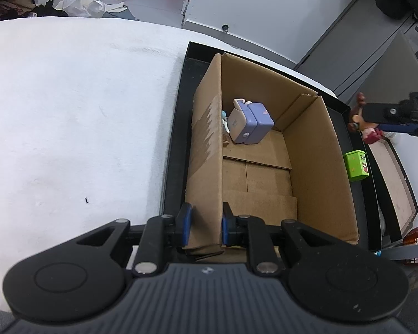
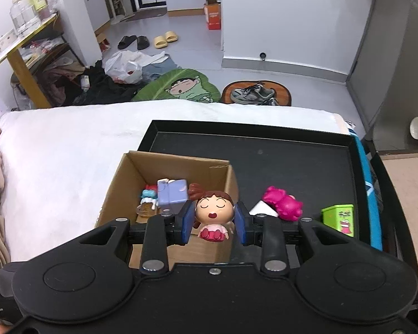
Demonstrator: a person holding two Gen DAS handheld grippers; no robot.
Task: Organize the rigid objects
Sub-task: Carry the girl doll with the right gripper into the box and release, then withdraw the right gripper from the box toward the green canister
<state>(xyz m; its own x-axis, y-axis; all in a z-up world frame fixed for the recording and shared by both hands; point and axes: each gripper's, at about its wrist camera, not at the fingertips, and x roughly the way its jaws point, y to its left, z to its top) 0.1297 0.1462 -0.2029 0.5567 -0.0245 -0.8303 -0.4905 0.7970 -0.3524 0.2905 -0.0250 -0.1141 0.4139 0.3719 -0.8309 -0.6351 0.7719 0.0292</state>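
Observation:
An open cardboard box (image 1: pixel 315 172) stands in a black tray (image 1: pixel 172 150). My left gripper (image 1: pixel 204 226) is shut on the box's near left wall. Inside lie a purple block toy (image 1: pixel 253 123) and a small blue figure (image 2: pixel 149 194). My right gripper (image 2: pixel 213 220) is shut on a doll with brown hair and a pink dress (image 2: pixel 213 211), held above the box's right edge; it shows at the right of the left wrist view (image 1: pixel 365 128). A green box (image 2: pixel 338 217) and a magenta toy (image 2: pixel 282 201) lie on the tray (image 2: pixel 292 161).
The tray sits on a white cloth-covered surface (image 1: pixel 69 117). A white object (image 2: pixel 263 208) lies under the magenta toy. A wooden tray (image 1: pixel 395 183) is to the right. Shoes, bags and a green mat (image 2: pixel 181 86) lie on the floor beyond.

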